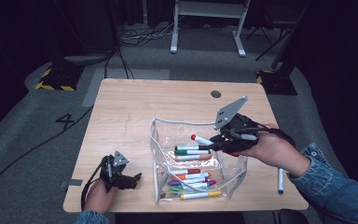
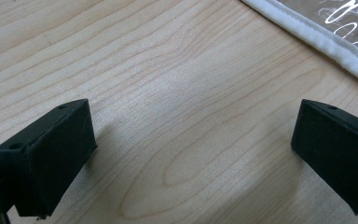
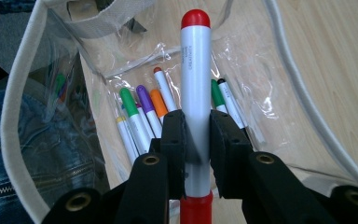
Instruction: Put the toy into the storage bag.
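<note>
Pale wooden table (image 1: pixel 135 107): right gripper (image 1: pixel 221 141) clamps a red marker (image 1: pixel 201 139) over the clear pouch (image 1: pixel 161 140) for dropping in; left gripper (image 1: pixel 130 179) rests, jaws apart

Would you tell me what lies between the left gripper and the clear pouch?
Only bare wooden table separates the left gripper from the clear pouch, per the high view.

Black number 4 (image 1: pixel 65 121) on the grey floor, marker print too blurred to read
</note>
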Demonstrator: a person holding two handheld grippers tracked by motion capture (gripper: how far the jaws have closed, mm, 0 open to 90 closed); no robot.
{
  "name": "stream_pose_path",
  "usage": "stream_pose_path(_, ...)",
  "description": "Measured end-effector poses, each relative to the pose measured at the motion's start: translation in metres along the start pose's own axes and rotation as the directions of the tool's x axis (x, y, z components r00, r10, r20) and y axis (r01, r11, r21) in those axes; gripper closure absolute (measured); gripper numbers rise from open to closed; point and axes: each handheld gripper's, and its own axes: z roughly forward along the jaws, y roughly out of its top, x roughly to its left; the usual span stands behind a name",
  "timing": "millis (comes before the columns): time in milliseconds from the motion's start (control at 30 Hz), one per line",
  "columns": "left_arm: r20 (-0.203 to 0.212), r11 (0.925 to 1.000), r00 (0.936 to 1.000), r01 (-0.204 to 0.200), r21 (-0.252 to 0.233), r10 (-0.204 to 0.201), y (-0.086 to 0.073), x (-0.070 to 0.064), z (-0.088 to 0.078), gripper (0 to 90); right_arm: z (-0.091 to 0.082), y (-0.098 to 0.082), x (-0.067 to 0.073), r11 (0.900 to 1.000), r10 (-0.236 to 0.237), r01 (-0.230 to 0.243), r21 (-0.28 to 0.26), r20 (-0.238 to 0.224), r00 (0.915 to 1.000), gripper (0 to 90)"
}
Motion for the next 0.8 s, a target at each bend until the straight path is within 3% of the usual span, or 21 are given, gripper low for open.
stream_pose_path(267,0.000,1.0000,1.0000,0.000,0.000,0.000,0.000,0.000,0.000,0.0,0.027,0.011,0.006,0.998,-0.024,0.025,0.061,-0.026,0.9994,76.6)
stream_pose_path(467,0.000,1.0000,1.0000,-0.002,0.001,0.002,0.000,0.000,0.000,0.0,0.052,0.015,0.014,0.990,-0.053,0.060,0.128,-0.055,0.9971,76.5)
stream_pose_path(800,0.000,1.0000,1.0000,0.000,0.000,0.000,0.000,0.000,0.000,0.0,0.087,0.020,0.027,0.964,-0.096,0.113,0.242,-0.084,0.9919,76.5)
